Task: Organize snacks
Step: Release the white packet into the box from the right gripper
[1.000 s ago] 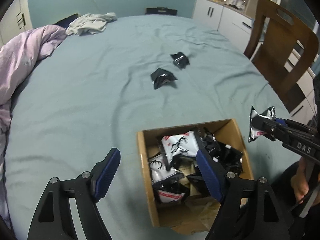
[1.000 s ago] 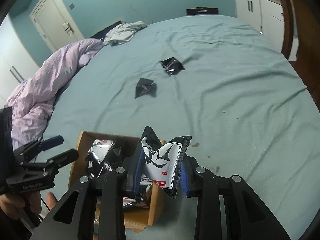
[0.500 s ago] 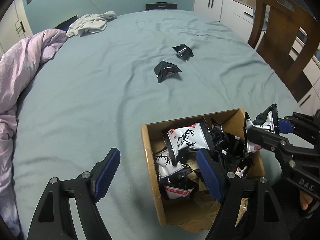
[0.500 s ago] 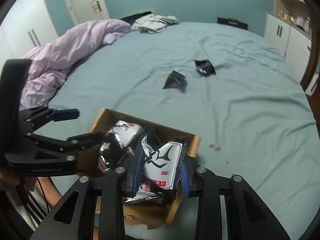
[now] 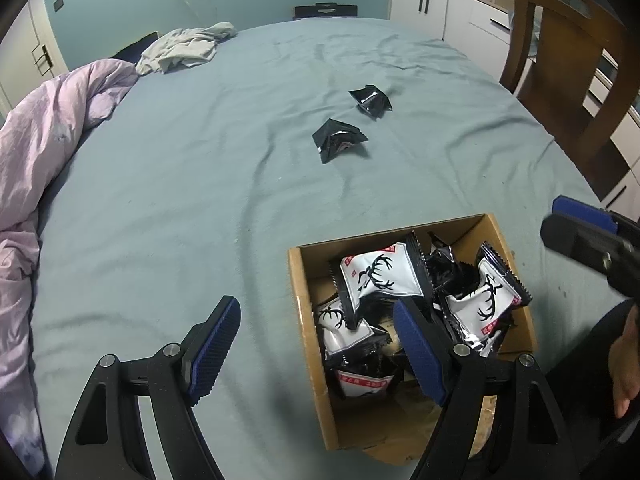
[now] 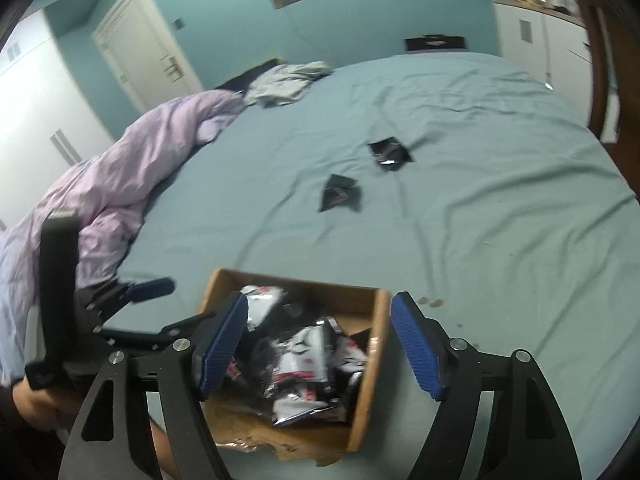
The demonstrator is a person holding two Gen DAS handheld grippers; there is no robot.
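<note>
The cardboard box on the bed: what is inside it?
The cardboard box holds a loose pile of snack packets, white ones with a black deer print and black ones. Bare bottom shows near its close end; what lies under the pile is covered.

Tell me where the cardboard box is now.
The cardboard box sits on the teal bed sheet at the near edge, low and right of centre in the left wrist view, full of snack packets.

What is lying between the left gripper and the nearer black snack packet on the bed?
Nothing visible. Between the left gripper and the nearer black snack packet there is only bare bed sheet. The cardboard box sits to the right of that path.
</note>
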